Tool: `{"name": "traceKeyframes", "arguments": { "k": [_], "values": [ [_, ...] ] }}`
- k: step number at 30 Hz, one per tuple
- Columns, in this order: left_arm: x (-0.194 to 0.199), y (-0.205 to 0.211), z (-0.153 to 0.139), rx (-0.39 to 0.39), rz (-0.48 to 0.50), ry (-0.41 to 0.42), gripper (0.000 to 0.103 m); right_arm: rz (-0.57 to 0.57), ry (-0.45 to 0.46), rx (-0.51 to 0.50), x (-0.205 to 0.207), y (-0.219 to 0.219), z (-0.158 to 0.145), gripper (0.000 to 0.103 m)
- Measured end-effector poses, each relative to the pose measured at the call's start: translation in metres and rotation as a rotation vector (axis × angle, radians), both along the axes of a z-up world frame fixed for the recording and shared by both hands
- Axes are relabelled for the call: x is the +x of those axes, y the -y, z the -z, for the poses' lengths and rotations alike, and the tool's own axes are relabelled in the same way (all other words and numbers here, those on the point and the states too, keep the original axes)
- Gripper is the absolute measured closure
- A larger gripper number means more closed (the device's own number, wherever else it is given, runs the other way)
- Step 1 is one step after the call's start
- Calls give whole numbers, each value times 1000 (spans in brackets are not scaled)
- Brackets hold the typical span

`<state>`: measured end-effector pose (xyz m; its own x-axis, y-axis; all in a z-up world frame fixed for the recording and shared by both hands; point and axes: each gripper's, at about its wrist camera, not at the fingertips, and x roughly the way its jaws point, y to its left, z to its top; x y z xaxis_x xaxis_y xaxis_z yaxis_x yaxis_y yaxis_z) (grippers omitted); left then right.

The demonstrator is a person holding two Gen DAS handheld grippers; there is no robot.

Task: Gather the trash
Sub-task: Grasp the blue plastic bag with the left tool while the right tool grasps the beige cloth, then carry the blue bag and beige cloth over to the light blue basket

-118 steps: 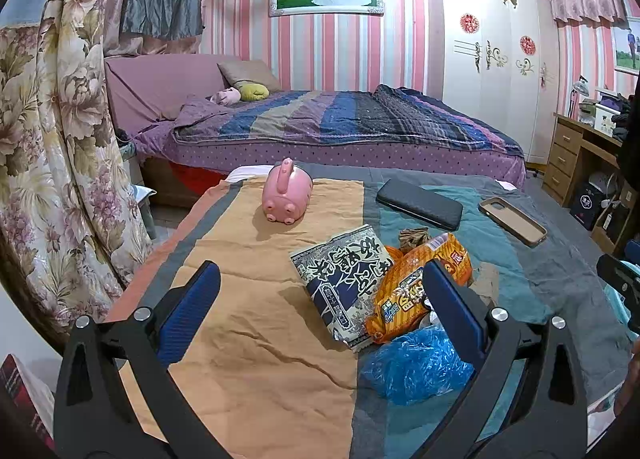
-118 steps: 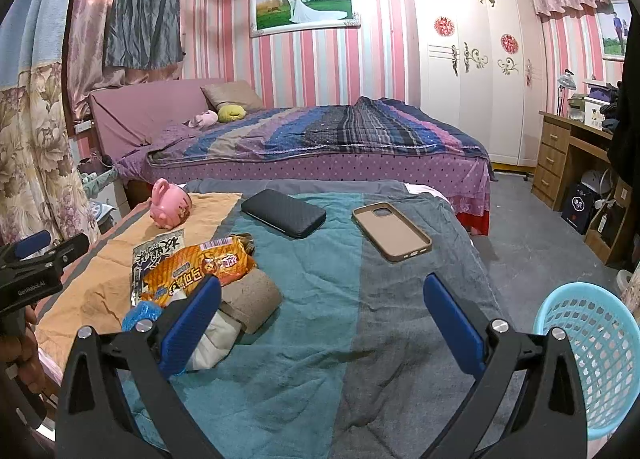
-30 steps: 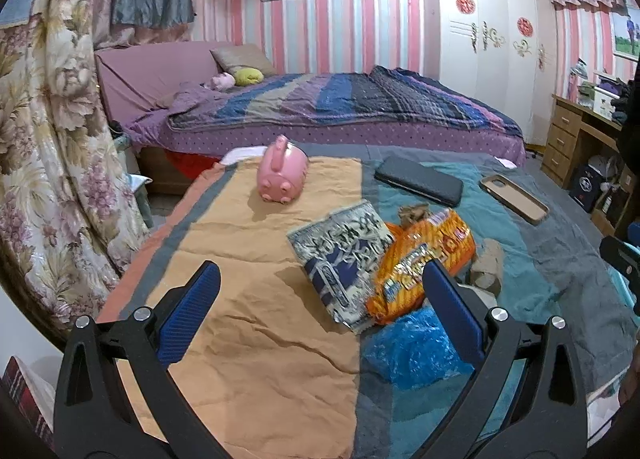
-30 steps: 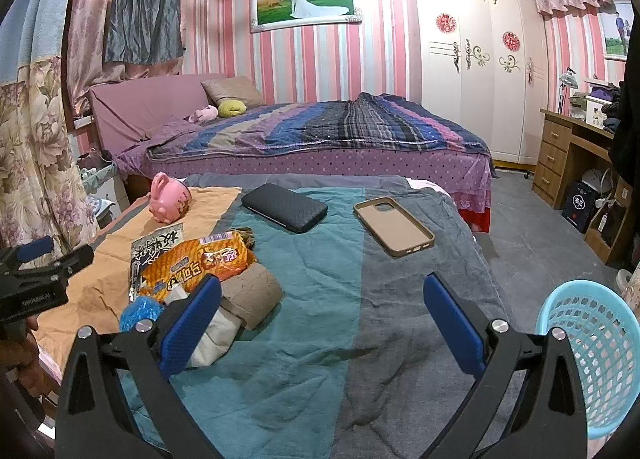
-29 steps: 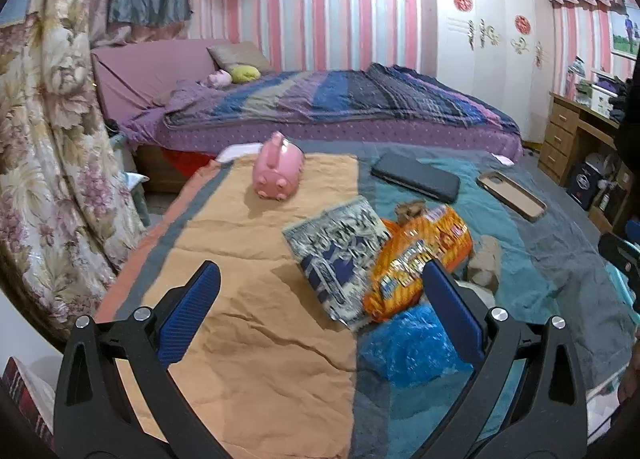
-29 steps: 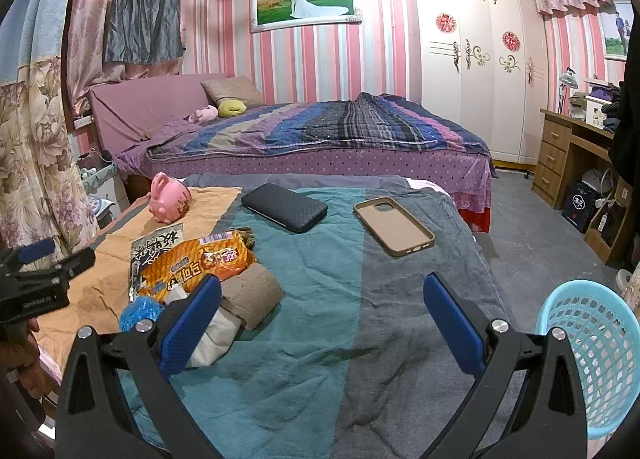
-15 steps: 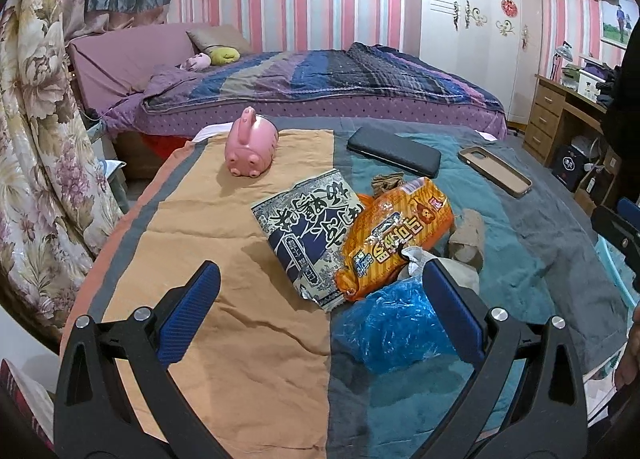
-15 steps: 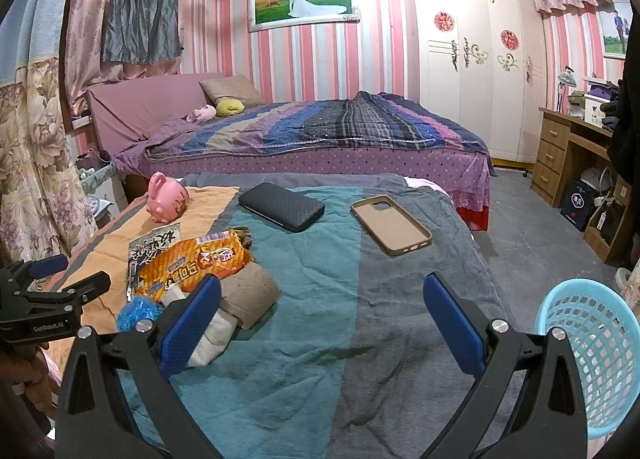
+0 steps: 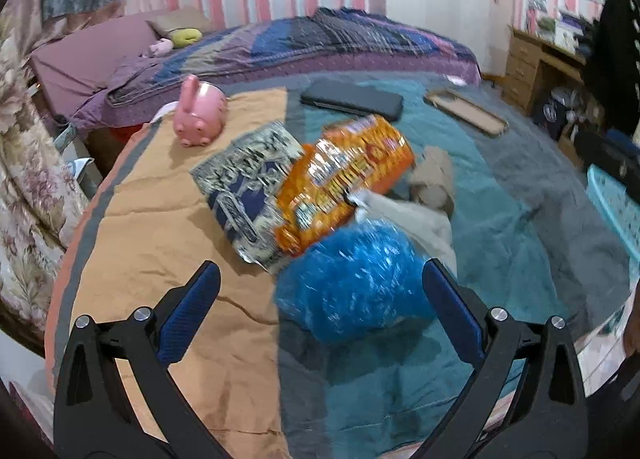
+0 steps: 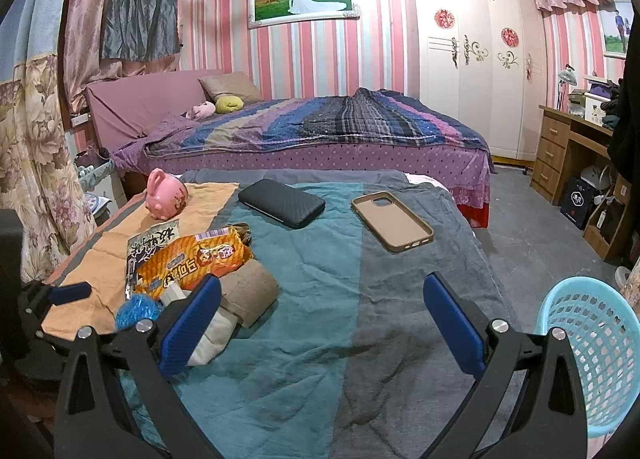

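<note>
A crumpled blue plastic bag (image 9: 352, 283) lies on the cloth-covered table, between the open jaws of my left gripper (image 9: 320, 311), close in front. Behind it lie an orange snack wrapper (image 9: 344, 175), a black-and-white wrapper (image 9: 244, 179), a brown paper roll (image 9: 434, 177) and white crumpled paper (image 9: 412, 219). In the right wrist view the same heap shows at left: orange wrapper (image 10: 192, 261), blue bag (image 10: 136, 311), paper roll (image 10: 250, 293). My right gripper (image 10: 320, 319) is open and empty above the teal cloth. A light-blue basket (image 10: 592, 359) stands at right.
A pink piggy bank (image 9: 200, 113), a black wallet (image 9: 352, 99) and a tan phone case (image 9: 466, 111) lie farther back on the table. A purple bed (image 10: 320, 127) is behind, a wooden desk (image 10: 572, 147) at right, floral curtains (image 10: 36, 163) at left.
My left gripper has moved forward and down toward the trash heap; the blue bag now sits between its jaws. The right gripper has barely moved.
</note>
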<state>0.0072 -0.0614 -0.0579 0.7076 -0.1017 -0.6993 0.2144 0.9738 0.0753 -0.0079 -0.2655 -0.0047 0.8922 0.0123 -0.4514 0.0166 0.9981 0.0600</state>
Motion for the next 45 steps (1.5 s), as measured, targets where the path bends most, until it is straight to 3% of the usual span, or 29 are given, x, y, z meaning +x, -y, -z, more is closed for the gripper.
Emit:
{"name": "traceKeyframes", "arguments": {
  "k": [2,7,10,12,17,21,27,36,38,40,43,45],
  "values": [
    [0,4,4,25,2,-6,10,0,-4,0,1,0,1,4],
    [3,4,8,5,18,-47,24,3,-11,-4,3,-2,3,4],
    [2,7,10,4,47,-63,41,1,-16,-9,3,-3,4,4],
    [3,8,12,0,60,-77,72,2,-16,-12,3,-4,5,4],
    [6,-8,-1,-72,45,-44,89,-3,-18,-10,3,-5,5,4],
    [4,-33,-20,-92,-61,53,91,-28,-31,1,4,-12,9,4],
    [8,-62,-33,-105,-193,115,94,-98,-102,59,15,-35,23,4],
    [3,-82,-37,-128,-206,125,94,-190,-244,-13,40,-104,62,5],
    [0,-87,-38,-135,-212,125,94,-196,-290,-35,46,-115,74,12],
    [0,-90,-37,-138,-215,124,94,-211,-325,-42,50,-122,81,38],
    [-3,-95,-39,-144,-218,130,94,-237,-322,-88,46,-133,82,61],
    [-5,-97,-42,-151,-222,144,94,-264,-308,-108,42,-138,80,67]
  ]
}}
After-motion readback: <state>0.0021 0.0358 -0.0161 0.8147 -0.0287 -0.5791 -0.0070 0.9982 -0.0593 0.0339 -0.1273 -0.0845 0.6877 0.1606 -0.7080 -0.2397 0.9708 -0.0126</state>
